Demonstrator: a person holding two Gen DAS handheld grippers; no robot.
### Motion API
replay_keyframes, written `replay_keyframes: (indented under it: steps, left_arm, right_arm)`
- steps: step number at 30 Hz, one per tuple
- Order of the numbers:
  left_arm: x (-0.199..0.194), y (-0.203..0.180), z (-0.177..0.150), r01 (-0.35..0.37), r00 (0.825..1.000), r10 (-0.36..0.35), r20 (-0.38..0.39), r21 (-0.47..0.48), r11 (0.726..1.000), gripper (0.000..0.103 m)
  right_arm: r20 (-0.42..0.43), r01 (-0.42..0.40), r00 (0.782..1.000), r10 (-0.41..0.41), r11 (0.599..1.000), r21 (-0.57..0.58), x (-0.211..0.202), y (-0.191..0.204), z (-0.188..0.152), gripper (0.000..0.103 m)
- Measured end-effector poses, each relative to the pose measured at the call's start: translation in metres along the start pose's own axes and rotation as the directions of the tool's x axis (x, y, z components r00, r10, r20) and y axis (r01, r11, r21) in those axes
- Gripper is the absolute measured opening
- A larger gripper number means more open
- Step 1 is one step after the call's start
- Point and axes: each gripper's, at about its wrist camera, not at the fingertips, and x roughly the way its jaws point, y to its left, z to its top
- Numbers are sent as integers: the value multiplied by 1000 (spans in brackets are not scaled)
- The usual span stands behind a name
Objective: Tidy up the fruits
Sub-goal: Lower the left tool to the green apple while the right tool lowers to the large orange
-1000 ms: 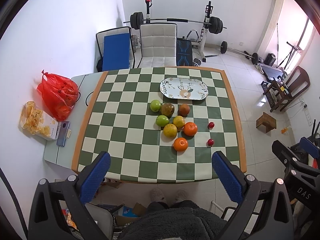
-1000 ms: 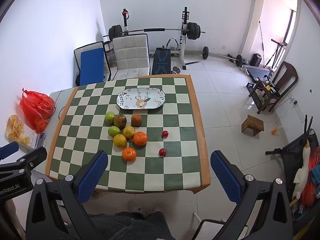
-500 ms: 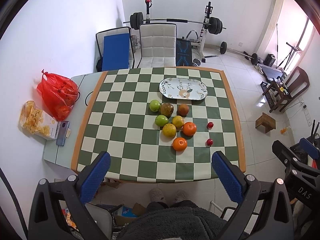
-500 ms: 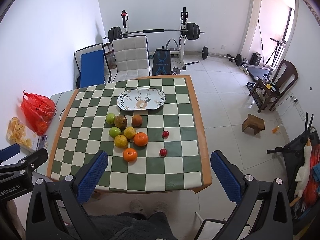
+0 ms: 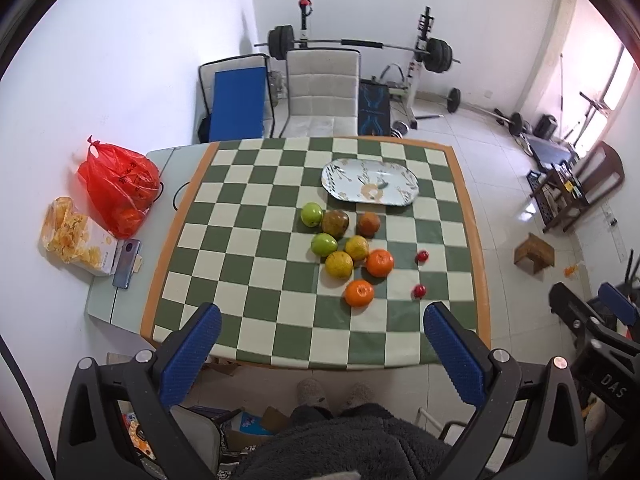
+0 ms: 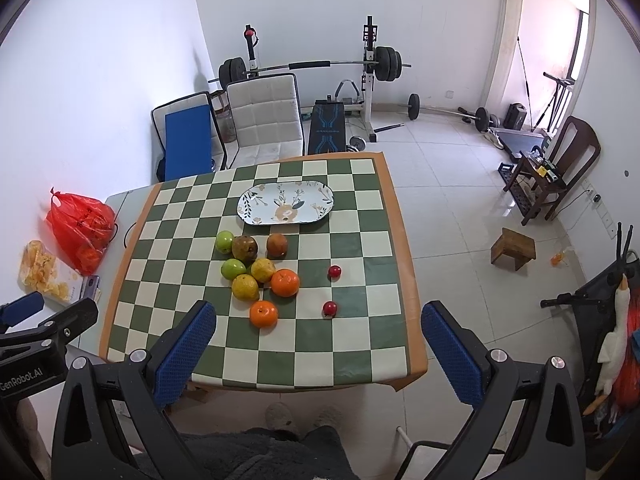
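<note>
Both my left claw [image 5: 318,336] and right claw [image 6: 318,336] gape empty above the surface [image 5: 256,280]; the nearest orange [image 6: 263,314] ahead looks firm, rollable, best pinched across its middle.

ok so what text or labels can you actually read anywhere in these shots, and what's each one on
"GenRobot.AI": on the black body of the left gripper, at the left edge of the right wrist view.
"DAS": on the black body of the right gripper, at the right edge of the left wrist view.
Dark print on the red plastic bag: too blurred to read.
Print on the snack box: too small to read.
</note>
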Motion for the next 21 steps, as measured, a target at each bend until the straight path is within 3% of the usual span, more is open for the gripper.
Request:
replay_keyframes:
  steps: [5,8,11,17,21]
  left_arm:
    - [31,-17,14,-116,992,118,37,-44,992,103]
    - [64,-16,23,-232,971,234,38,-48,972,103]
    - [107,-5,31,-302,953,301,-18,-47,952,103]
    - [208,27,48,-333,928,330,-175,8,943,103]
    - [286,42,60,-275,909,274,-313,42,961,103]
  right_arm:
    - [107,-70,992,66,997,39,27,-24,-2,103]
    - [51,-98,994,96,995,32,75,-17,4,103]
    - [-42,-152,987,155,987,57,128,-11,1,103]
    - [-191,-189,958,214,972,142,244,-10,-24,98]
    - [-284,-175,930,232,961,214,328,1,-32,93]
